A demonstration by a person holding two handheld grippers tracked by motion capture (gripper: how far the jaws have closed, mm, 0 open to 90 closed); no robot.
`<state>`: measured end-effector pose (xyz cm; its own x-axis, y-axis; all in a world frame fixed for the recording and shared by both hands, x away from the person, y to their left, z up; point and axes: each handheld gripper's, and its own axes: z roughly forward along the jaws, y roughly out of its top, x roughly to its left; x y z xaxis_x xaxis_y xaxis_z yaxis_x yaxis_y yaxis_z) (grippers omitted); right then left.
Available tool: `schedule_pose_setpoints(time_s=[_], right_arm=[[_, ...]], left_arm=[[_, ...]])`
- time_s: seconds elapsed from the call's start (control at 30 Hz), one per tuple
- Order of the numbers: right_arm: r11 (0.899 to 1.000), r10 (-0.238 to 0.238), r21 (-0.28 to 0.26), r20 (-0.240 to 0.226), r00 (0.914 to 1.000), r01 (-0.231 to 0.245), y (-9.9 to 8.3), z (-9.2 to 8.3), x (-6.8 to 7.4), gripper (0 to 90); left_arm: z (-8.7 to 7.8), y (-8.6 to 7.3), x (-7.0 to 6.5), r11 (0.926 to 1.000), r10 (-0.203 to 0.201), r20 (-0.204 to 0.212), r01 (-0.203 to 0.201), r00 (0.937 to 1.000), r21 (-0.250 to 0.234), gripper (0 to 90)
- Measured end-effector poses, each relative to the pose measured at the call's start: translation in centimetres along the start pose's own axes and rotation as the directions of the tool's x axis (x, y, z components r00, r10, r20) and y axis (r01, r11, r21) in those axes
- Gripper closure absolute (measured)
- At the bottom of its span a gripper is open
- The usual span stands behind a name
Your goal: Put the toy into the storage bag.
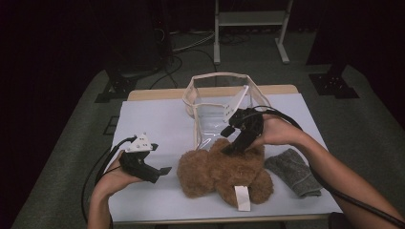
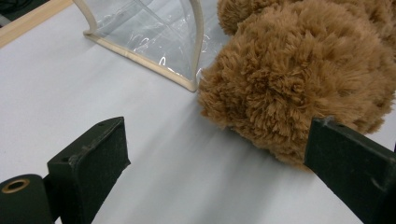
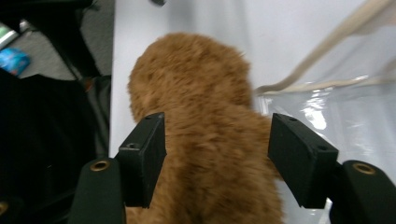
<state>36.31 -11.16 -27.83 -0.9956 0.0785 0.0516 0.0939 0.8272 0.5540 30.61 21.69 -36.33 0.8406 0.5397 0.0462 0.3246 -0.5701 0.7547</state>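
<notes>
Fingers (image 3: 142,156) of right gripper (image 1: 232,139) spread over teddy bear (image 1: 222,171); left gripper (image 1: 160,172) open
Shallow pinch may catch fur only, letting it slip short of clear bag (image 1: 212,114)

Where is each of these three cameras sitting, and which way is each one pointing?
High view: sits above the person's side, looks forward and down on the table; both forearms, left gripper and right gripper show.
Left gripper view: rides on that gripper, looks along its spread jaws at the brown plush toy and clear bag.
Right gripper view: rides on that gripper, looks down over the toy between its open jaws.
Shared: toy and bag appear in all three.
</notes>
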Motion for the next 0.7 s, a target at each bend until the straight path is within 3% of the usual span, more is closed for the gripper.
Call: schedule_pose_setpoints(time_s=[0.2,0.5,0.7], right_arm=[[0.999,-0.007,0.041,-0.02,0.9998,0.008,-0.3,1.6,0.5,31.1],[0.991,-0.047,0.124,0.007,0.9989,0.046,-0.8,4.0,1.1,26.3],[0.988,-0.058,0.144,0.009,0.9983,0.056,-1.3,4.5,1.3,23.0]], left_arm=[[0.0,0.0,0.0,1.0,-0.002,0.004,0.002,1.0,0.001,5.3],[0.1,-0.2,0.1,1.0,-0.005,0.008,0.005,1.0,0.007,5.3],[0.2,-0.2,0.1,0.9999,-0.002,0.008,0.002,1.0,0.015,5.4]])
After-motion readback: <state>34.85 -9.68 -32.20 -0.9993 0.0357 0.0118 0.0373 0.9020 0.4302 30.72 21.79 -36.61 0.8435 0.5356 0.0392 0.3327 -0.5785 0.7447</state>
